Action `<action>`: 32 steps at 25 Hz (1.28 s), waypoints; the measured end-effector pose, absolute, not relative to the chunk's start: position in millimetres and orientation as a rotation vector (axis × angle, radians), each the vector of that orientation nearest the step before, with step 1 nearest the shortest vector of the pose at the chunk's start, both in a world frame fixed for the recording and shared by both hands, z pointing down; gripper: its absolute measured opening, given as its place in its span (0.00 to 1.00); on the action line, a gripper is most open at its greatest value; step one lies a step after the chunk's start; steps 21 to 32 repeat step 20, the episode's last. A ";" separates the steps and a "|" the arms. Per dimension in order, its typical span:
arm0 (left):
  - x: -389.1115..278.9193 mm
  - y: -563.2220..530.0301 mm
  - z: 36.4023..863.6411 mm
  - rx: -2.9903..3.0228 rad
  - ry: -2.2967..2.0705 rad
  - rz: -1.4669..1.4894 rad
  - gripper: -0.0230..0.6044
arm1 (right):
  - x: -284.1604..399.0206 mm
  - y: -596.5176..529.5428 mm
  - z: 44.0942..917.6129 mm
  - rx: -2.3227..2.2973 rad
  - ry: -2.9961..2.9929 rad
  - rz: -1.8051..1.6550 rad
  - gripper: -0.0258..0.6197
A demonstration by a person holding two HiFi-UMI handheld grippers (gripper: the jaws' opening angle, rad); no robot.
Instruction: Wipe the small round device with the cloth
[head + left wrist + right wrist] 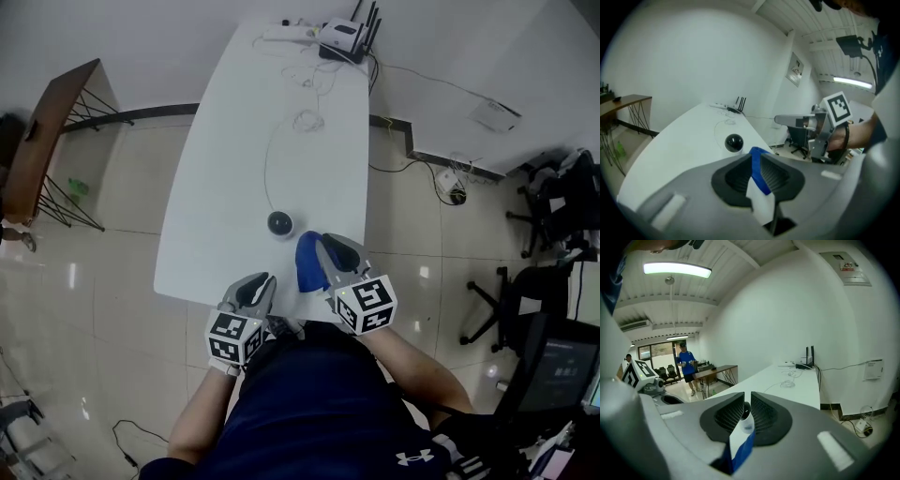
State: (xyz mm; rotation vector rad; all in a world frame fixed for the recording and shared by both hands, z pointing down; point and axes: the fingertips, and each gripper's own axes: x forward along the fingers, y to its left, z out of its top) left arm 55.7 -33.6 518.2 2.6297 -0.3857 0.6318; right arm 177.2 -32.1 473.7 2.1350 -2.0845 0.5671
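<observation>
The small round black device [280, 224] sits on the white table [234, 141], near its front end. Just to its right lies the blue cloth [307, 264], close to the table edge. My right gripper [333, 246] hovers beside and above the cloth with its jaws shut. In the right gripper view the device [746, 411] and a strip of cloth [742, 452] show through the thin slit between the jaws. My left gripper [263, 278] is at the front edge, left of the cloth, also shut and empty. The left gripper view shows the device [734, 142] and the cloth [758, 153] beyond its tips.
A thin cable [268, 159] runs from the device toward a router [342, 37] and a power strip [281, 33] at the far end. A wooden side table [42, 141] stands on the left, office chairs [553, 202] on the right. A person in blue [686, 363] stands far off.
</observation>
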 end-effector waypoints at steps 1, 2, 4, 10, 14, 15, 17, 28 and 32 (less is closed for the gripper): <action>55.8 -33.5 512.1 2.646 -0.398 0.613 0.12 | 172.1 -31.3 468.7 2.126 -2.106 0.548 0.12; 56.3 -33.3 506.2 2.659 -0.410 0.596 0.12 | 167.2 -30.6 464.1 2.114 -2.128 0.527 0.12; 58.1 -31.7 497.4 2.681 -0.430 0.564 0.12 | 158.3 -29.2 455.7 2.084 -2.171 0.479 0.11; 74.3 -33.2 482.6 2.771 -0.480 0.477 0.12 | 156.6 -25.7 424.5 2.047 -2.254 0.323 0.10; 70.5 -37.3 458.5 2.813 -0.507 0.401 0.11 | 144.0 -32.7 404.7 2.024 -2.292 0.270 0.10; 69.0 -38.5 454.9 2.814 -0.511 0.393 0.11 | 140.8 -34.2 402.9 2.018 -2.298 0.267 0.10; 65.4 -42.1 451.3 2.815 -0.522 0.391 0.11 | 135.2 -37.7 402.4 2.009 -2.304 0.274 0.10; 57.9 -48.9 447.4 2.816 -0.543 0.388 0.11 | 126.4 -44.0 402.9 1.996 -2.311 0.279 0.10; 57.9 -48.9 447.4 2.816 -0.543 0.388 0.11 | 126.4 -44.0 402.9 1.996 -2.311 0.279 0.10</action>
